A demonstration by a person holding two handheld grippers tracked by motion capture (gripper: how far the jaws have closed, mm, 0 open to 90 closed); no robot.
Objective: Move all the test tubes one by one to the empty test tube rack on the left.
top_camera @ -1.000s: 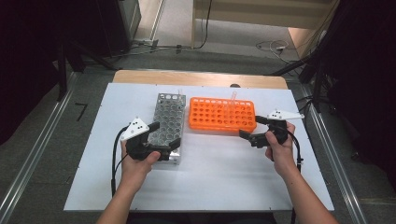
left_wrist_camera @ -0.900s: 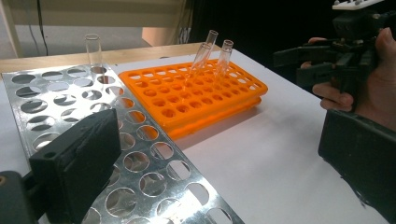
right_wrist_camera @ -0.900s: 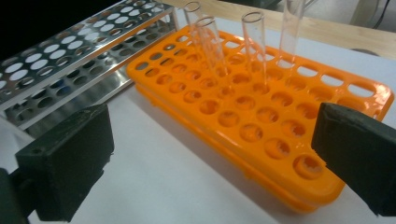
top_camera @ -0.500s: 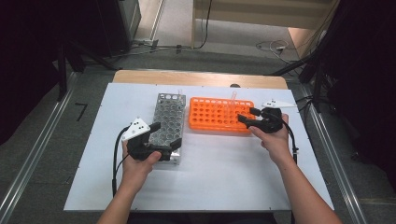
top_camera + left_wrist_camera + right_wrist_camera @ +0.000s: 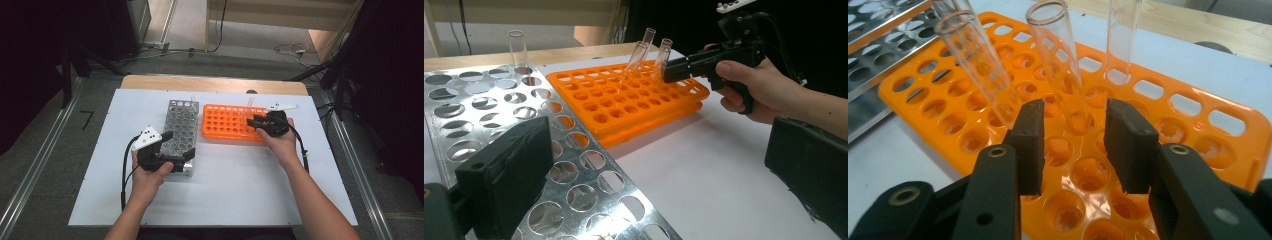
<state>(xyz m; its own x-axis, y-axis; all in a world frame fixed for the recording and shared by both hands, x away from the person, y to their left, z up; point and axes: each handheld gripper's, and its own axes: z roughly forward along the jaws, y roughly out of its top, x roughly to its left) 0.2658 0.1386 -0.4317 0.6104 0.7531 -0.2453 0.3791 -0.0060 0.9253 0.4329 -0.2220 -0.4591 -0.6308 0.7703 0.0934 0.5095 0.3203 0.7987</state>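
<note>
An orange tube rack (image 5: 225, 125) lies at the table's middle right, with three clear test tubes (image 5: 646, 45) standing in its far right part. My right gripper (image 5: 254, 121) reaches in from the right. In the right gripper view its jaws (image 5: 1075, 135) have just been closing and flank the middle tube (image 5: 1063, 65), with a small gap on each side. A metal rack (image 5: 181, 125) lies left of the orange one, with one clear tube (image 5: 517, 47) at its far end. My left gripper (image 5: 178, 144) stands wide open at the metal rack's near right corner, with one jaw over the rack.
The white table top (image 5: 235, 185) has free room in front of both racks. A wooden strip (image 5: 210, 82) runs along the far edge. Cables trail from both grippers, and dark equipment stands beyond the table.
My right gripper has moved left from the table's right side onto the orange rack's tubes, and its jaws have narrowed around one tube. The left hand has stayed put.
</note>
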